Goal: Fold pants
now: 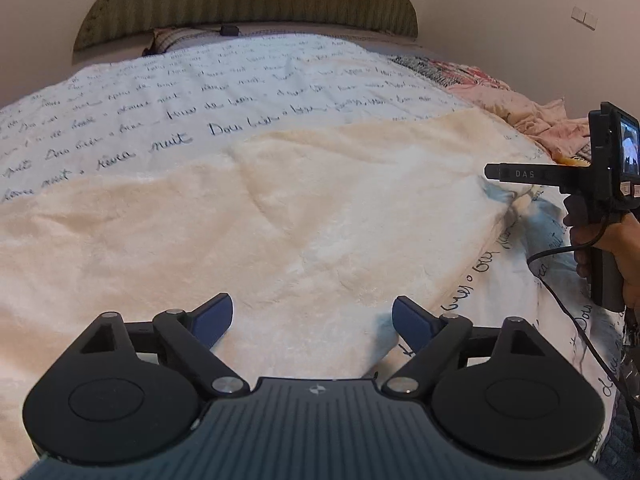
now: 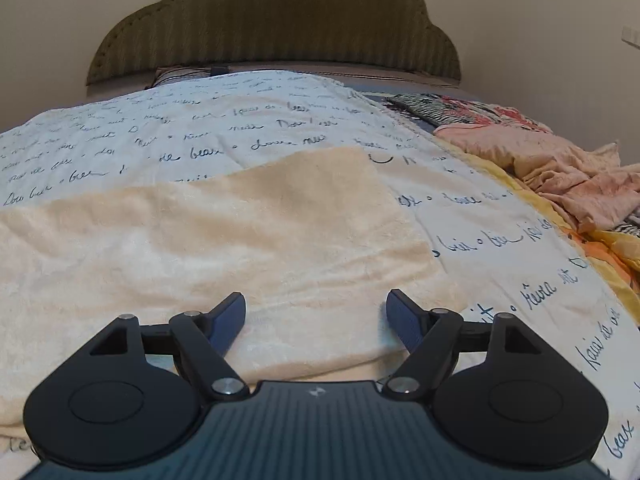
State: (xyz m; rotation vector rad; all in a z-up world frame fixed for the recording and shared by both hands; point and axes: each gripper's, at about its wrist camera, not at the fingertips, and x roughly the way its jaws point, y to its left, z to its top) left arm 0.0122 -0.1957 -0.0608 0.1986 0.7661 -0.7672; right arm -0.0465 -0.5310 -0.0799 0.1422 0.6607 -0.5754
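I see the cream fleece pants point(image 1: 280, 216) spread flat on the bed's script-print blanket point(image 1: 160, 92). My left gripper point(image 1: 312, 322) hangs spread and empty at their near hem, six o'clock; right gripper point(image 2: 316, 318) likewise, toward four o'clock. I'd pinch both layers squarely before lifting.

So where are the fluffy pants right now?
The cream fleece pants lie spread on the white script-printed blanket, left of the crumpled pink clothes in the right wrist view, beyond both open tools.
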